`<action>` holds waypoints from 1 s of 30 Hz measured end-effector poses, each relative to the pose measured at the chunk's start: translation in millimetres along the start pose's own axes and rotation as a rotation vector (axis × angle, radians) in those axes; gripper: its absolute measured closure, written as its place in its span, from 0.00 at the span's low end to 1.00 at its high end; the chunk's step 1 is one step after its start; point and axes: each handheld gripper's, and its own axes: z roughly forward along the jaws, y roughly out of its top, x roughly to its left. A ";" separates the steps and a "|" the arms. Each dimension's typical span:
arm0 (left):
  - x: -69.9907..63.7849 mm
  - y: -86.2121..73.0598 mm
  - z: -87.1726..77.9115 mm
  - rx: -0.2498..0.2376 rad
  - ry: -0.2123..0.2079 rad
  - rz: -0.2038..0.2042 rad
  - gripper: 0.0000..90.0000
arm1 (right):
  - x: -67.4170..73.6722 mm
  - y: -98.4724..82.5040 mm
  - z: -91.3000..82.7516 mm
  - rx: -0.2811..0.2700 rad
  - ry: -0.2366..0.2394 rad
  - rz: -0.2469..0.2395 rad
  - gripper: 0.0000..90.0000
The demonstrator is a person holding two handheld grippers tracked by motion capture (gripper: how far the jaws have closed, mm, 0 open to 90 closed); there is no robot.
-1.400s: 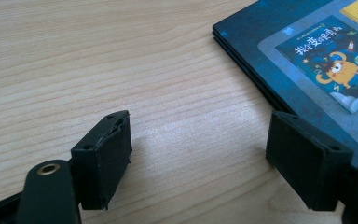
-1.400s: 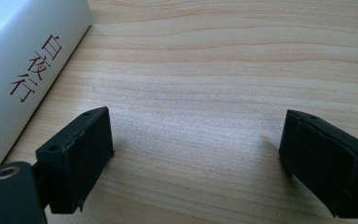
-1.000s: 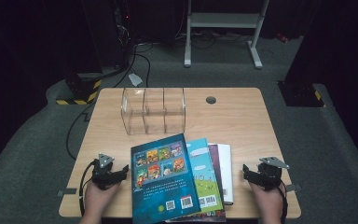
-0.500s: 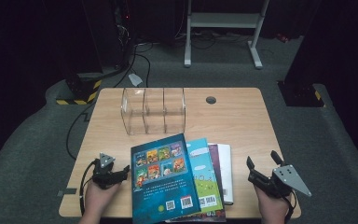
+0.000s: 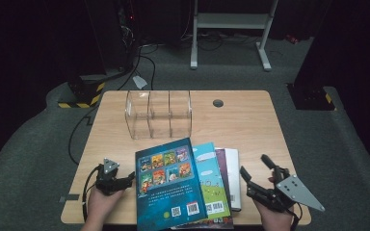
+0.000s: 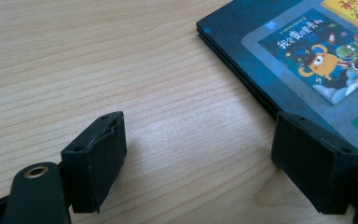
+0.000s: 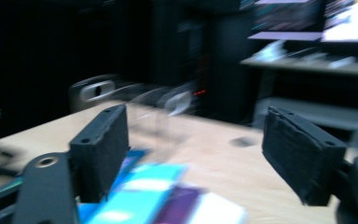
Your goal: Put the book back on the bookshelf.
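Left tongs (image 5: 131, 177) low on the tabletop (image 5: 250, 120) at the near left, jaws wide apart and just opening further, nothing between them but bare wood; one pad (image 6: 318, 161) just beside the near left edge of the dark blue picture book (image 5: 168, 185). Dark blue picture book topmost on a fanned stack at the near middle, over a turquoise book (image 5: 213, 175), a purple book (image 5: 222, 163) and a white book (image 5: 233, 173). Right tongs (image 5: 255, 171) raised at the near right of the stack, jaws apart though just closing a little, empty. Clear acrylic divider rack (image 5: 159, 113) farther back, well apart from the stack.
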 end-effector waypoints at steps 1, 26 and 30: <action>0.0 0.0 0.0 0.000 0.000 0.000 0.20 | 2.0 -0.9 3.8 0.021 0.065 0.015 0.30; -49.4 -4.3 -32.8 -0.015 -0.420 -0.084 0.21 | 50.9 -49.9 71.4 0.466 0.473 0.066 0.44; -48.1 -10.9 -38.2 -0.025 -0.421 -0.124 0.21 | 53.1 -54.0 74.7 0.530 0.441 0.061 0.41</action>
